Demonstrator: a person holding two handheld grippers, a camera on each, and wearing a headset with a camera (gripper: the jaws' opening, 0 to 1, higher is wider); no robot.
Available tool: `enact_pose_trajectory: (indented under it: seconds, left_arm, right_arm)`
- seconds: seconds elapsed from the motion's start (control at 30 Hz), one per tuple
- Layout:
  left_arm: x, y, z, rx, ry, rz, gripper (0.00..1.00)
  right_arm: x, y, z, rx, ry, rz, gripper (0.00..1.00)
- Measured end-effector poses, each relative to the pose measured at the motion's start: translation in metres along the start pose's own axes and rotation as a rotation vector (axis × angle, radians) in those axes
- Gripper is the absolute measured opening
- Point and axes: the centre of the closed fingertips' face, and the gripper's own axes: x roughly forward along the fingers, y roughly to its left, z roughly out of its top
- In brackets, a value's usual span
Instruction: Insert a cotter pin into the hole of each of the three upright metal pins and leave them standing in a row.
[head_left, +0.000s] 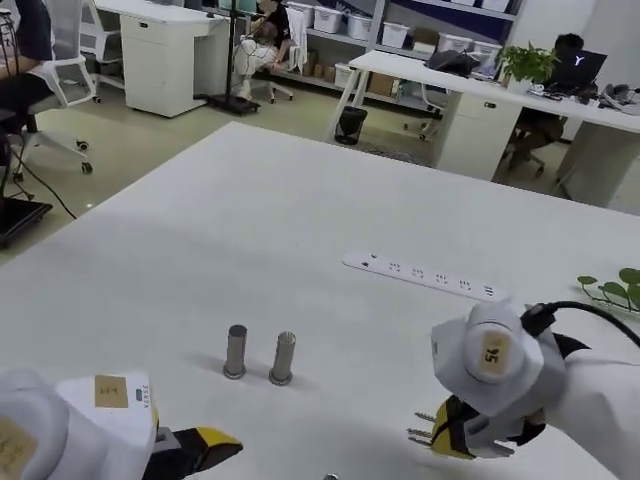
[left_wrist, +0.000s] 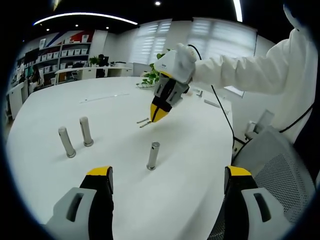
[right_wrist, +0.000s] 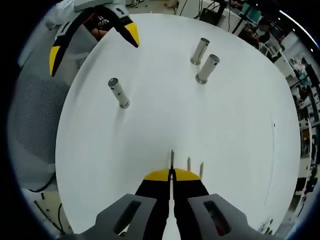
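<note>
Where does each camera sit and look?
Head view: on the person's head, facing forward and down at the table and two metal pins; left gripper and right gripper below.
Left gripper view: on that gripper, looking along its open jaws toward the right gripper and white sleeve.
Right gripper view: on that gripper, looking down past shut jaws at cotter pins.
Shared: both gripper views show all three metal pins.

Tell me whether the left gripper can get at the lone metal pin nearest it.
Probably yes. The left gripper has its jaws open, and the lone metal pin stands just ahead, in line with the gap, with bare table between. The right gripper hangs beyond it.
</note>
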Motion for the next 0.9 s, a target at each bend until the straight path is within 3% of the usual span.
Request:
enact_pose_trajectory:
  seconds: [0.1, 0.17, 0.4, 0.5, 0.57, 0.73, 0.9]
  left_arm:
    - [-0.001, 0.001, 0.001, 0.000, -0.002, 0.005, 0.91]
    - [-0.001, 0.000, 0.002, -0.015, -0.003, 0.002, 0.89]
    - [-0.001, 0.000, 0.010, -0.027, -0.028, -0.001, 0.83]
    - [0.000, 0.002, 0.013, -0.043, -0.041, 0.003, 0.82]
    - [0.001, 0.000, 0.015, -0.090, -0.047, -0.010, 0.80]
    - [0.002, 0.000, 0.024, -0.100, -0.075, -0.016, 0.76]
    - [0.005, 0.001, 0.033, -0.110, -0.090, -0.029, 0.70]
  right_arm:
    - [-0.010, 0.002, 0.004, -0.003, -0.026, -0.033, 0.00]
    - [-0.019, 0.001, 0.007, -0.030, -0.046, -0.088, 0.00]
    - [-0.040, 0.012, 0.014, -0.046, -0.085, -0.175, 0.00]
    - [-0.047, 0.015, 0.017, -0.054, -0.097, -0.200, 0.00]
    - [-0.051, 0.018, 0.019, -0.053, -0.105, -0.212, 0.00]
    - [-0.063, 0.026, 0.030, -0.056, -0.150, -0.279, 0.00]
    - [-0.069, 0.037, 0.037, -0.019, -0.183, -0.292, 0.00]
